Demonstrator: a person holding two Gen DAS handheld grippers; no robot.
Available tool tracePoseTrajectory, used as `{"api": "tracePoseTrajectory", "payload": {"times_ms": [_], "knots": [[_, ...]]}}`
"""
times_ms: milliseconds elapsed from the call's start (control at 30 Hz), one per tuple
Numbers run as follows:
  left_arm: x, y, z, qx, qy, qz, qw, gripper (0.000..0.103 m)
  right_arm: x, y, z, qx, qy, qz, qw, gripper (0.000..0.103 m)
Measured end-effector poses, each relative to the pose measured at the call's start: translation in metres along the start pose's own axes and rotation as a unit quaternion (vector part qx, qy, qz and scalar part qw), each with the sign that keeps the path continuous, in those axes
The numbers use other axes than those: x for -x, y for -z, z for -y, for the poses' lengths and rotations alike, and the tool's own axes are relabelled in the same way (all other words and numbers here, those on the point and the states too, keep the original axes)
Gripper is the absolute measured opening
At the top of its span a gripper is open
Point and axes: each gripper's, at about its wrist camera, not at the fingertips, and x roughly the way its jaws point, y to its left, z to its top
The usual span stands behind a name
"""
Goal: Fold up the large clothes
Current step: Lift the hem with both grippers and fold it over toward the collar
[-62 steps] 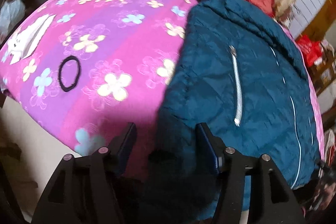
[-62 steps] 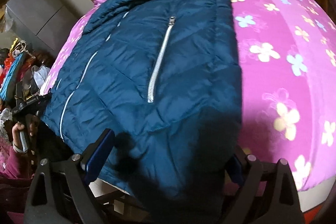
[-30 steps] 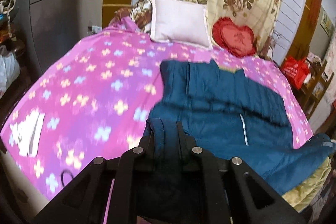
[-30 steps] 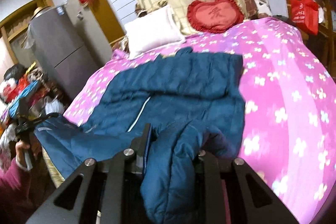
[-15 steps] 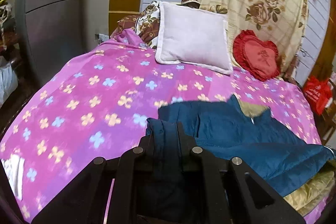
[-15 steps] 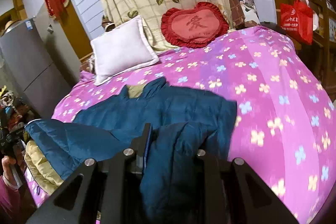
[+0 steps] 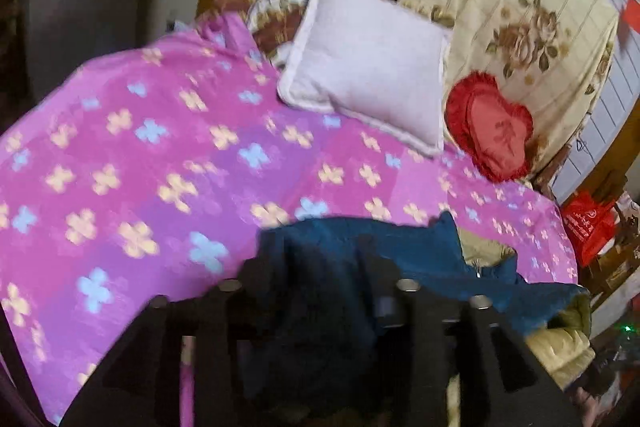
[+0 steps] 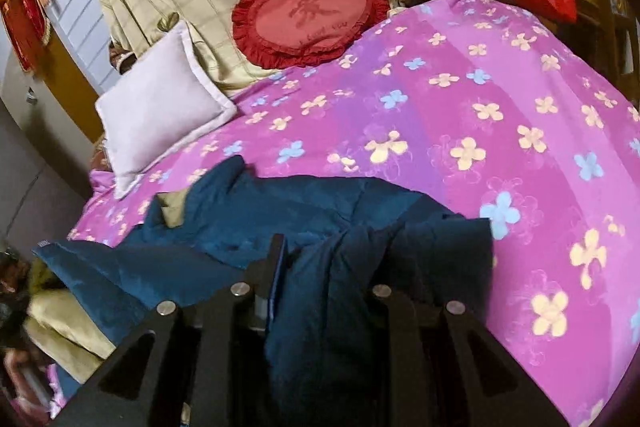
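The blue jacket (image 8: pixel 304 211) lies doubled over on the near part of the pink floral bedspread (image 8: pixel 500 99), its hem carried toward the collar to make the fold. The white pillow (image 7: pixel 368 67) sits at the far end. The right gripper (image 8: pixel 332 267) is clenched on a bunch of jacket; the left gripper (image 7: pixel 320 263) has just been opening, fabric loose between its jaws, apparently letting its corner settle.

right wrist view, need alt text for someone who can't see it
The right gripper is shut on a fold of a dark blue padded jacket, which lies on a pink flowered bedspread. A white pillow and a red heart cushion sit at the head.
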Motion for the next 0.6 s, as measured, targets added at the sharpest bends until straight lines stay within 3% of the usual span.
{"api": "tracePoseTrajectory", "payload": {"times_ms": [67, 200, 300, 367, 433, 600], "knots": [[0.023, -0.002, -0.007, -0.004, 0.009, 0.020, 0.9998, 0.034, -0.006, 0.002, -0.007, 0.018, 0.017, 0.000, 1.000, 0.024], [0.062, 0.007, -0.008, -0.033, 0.030, 0.033, 0.9984, 0.034, -0.004, -0.004, -0.004, -0.009, 0.006, -0.011, 1.000, 0.028], [0.082, 0.025, 0.000, -0.072, 0.029, 0.048, 0.9958, 0.034, 0.015, -0.007, -0.005, -0.022, -0.026, 0.004, 0.999, 0.052], [0.088, 0.040, 0.010, -0.100, 0.030, 0.044, 0.9936, 0.034, 0.032, -0.008, -0.009, -0.023, -0.049, 0.018, 0.998, 0.078], [0.085, 0.054, 0.017, -0.112, 0.031, 0.031, 0.9927, 0.034, 0.049, -0.008, -0.016, -0.013, -0.055, 0.030, 0.998, 0.083], [0.066, 0.074, 0.030, -0.122, 0.027, -0.003, 0.9922, 0.034, 0.092, -0.009, -0.030, 0.021, -0.066, 0.059, 0.996, 0.083]]}}
